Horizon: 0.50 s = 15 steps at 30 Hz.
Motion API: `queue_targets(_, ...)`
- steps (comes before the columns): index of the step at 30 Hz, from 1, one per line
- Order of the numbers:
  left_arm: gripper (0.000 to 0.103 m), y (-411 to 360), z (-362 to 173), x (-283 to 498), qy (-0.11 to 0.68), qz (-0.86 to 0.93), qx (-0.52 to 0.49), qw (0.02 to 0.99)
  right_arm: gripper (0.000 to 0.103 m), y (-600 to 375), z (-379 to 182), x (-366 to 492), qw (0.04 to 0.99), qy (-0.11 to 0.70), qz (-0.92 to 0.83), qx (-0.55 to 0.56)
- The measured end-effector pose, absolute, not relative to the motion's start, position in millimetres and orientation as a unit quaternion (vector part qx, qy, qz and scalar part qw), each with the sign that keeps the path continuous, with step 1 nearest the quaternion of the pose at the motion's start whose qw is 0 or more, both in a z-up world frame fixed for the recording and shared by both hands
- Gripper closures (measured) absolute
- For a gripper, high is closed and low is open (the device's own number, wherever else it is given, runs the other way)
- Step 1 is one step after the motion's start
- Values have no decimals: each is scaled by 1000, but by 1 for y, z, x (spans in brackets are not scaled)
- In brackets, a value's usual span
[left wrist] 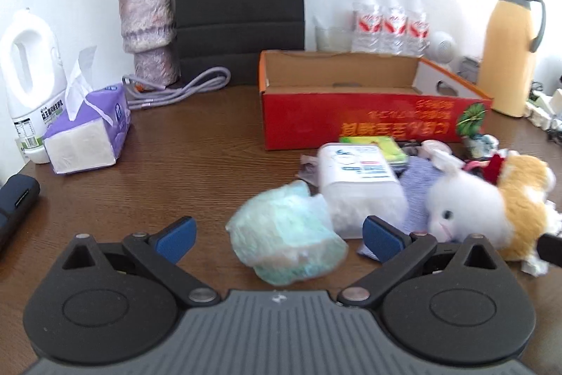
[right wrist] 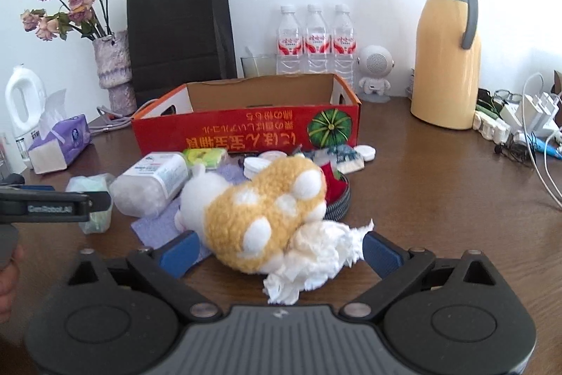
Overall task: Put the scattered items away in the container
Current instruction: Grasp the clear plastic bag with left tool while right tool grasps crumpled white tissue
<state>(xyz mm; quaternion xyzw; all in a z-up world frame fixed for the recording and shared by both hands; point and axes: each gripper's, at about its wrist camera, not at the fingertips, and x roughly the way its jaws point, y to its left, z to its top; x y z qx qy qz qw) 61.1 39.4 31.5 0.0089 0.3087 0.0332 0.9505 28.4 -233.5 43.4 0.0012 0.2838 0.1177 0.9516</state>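
I judge the job barely begun: the red cardboard box (right wrist: 246,125) looks empty as far as I can see inside, and the whole heap lies on the table just in front of it. My left gripper (left wrist: 279,236) is spread around one pale green plastic-wrapped bundle (left wrist: 286,234); my right gripper (right wrist: 279,253) is spread around one orange-and-white plush toy (right wrist: 260,209) and one crumpled tissue (right wrist: 316,264). I also count one clear cotton-swab box (right wrist: 152,183), one purple cloth (right wrist: 154,231), one green packet (right wrist: 205,157), and several small white lids.
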Motion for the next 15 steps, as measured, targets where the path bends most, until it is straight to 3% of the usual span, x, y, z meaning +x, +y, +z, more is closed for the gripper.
queue_targets(1, 1, 41, 29, 67, 313, 33, 7, 949, 3, -230, 46, 33, 951, 286, 118, -4)
queue_targets(3, 13, 46, 24, 71, 321, 26, -7, 947, 4, -220, 46, 42, 948, 296, 113, -20)
queue_targets(5, 39, 54, 22, 68, 324, 23, -29, 945, 8, -213, 42, 44, 947, 299, 108, -51)
queue_targets(8, 54, 63, 24, 62, 317, 23, -48, 947, 10, -225, 33, 40, 945, 305, 99, -60)
queue_targets(15, 61, 71, 38, 46, 305, 31, -65, 949, 16, -239, 27, 45, 933, 323, 122, -102)
